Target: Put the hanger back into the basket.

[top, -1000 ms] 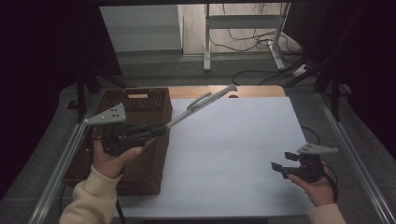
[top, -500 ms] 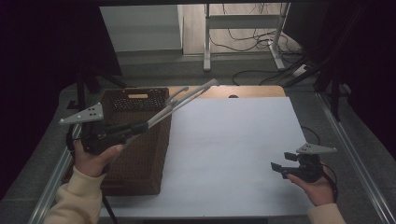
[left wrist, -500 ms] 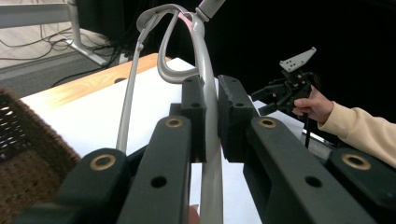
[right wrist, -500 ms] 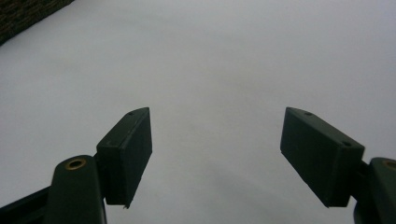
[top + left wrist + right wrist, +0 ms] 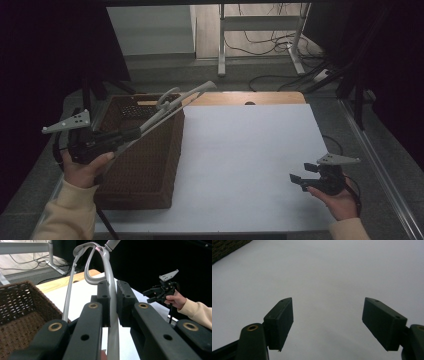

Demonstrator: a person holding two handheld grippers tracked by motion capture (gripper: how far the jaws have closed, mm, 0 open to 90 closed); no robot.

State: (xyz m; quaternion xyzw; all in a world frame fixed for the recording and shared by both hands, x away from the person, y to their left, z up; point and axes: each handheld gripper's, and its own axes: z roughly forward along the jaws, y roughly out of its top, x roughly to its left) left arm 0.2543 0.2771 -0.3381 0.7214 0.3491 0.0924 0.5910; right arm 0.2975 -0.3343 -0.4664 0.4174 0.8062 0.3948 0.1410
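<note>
1. Looking down from the high view, we see the left gripper (image 5: 131, 134) lifted over the near left side of the table (image 5: 250, 150), a long grey tool (image 5: 172, 105) slanting away from it up and to the right, above a brown wicker basket (image 5: 145, 165).
2. We get the grip itself from the left gripper view: the two black jaws are clenched on the grey tool (image 5: 110, 297), pads pressed to either side of its shaft. This view also shows the tool's loop-shaped part and a second thin grey strip running beside the shaft, details too small to read from above.
3. We see the right gripper (image 5: 302, 176) in the high view, held in a hand (image 5: 340, 200) at the table's near right corner. The right gripper view shows its jaws spread wide apart, gripping no object, over the bare white table (image 5: 324, 272).
4. We find the wicker basket (image 5: 22, 312) open-topped; the part of its woven inside that we can see is bare.
5. Around the table we note dark curtains, and at the far side the legs of a white stand (image 5: 260, 35) on a floor strewn with cables (image 5: 270, 37).
6. The tool's shaft crosses over the basket's far right corner in the high view, hiding a little of its rim.
</note>
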